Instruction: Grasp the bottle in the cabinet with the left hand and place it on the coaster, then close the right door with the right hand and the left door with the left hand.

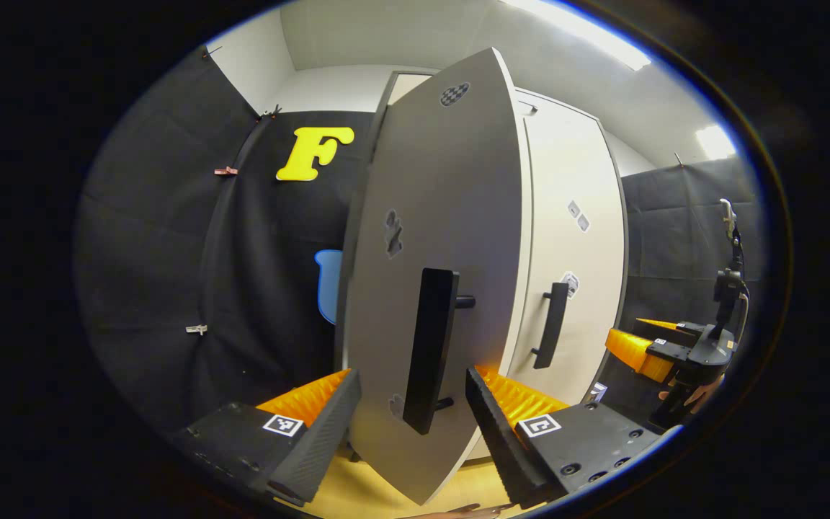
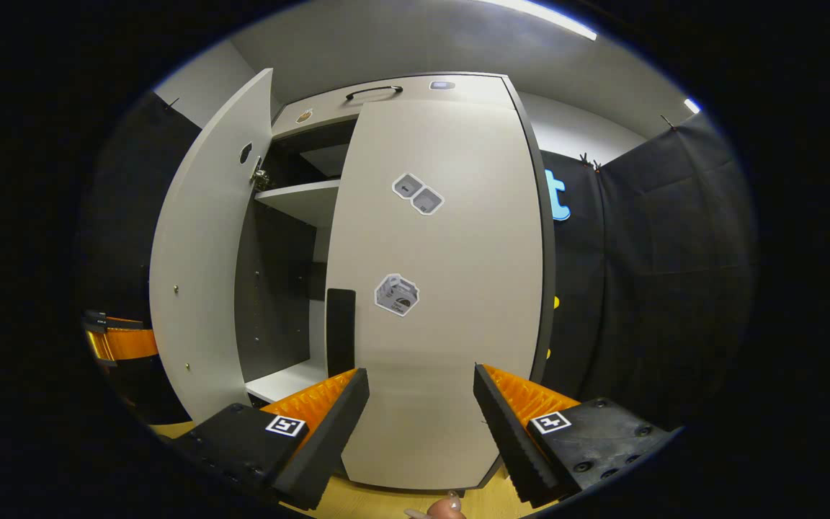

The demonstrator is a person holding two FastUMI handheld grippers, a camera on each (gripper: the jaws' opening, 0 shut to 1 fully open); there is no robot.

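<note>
Left gripper (image 1: 413, 411) sits right at the cabinet's left door (image 1: 444, 216), fingers spread apart on either side of that door's black handle (image 1: 429, 346), not pressing it; the left door stands partly open, its edge turned toward the camera; beside it the right door (image 1: 573, 245) lies shut with its own handle (image 1: 550, 324). Right gripper (image 2: 421, 411) faces the shut right door (image 2: 444, 288), fingers apart and empty, near its lower face; in the left gripper view it shows off to the right (image 1: 656, 353); between the 2 doors a shelf (image 2: 300, 198) shows in the dark interior; wooden tabletop (image 2: 379, 501) lies below.
</note>
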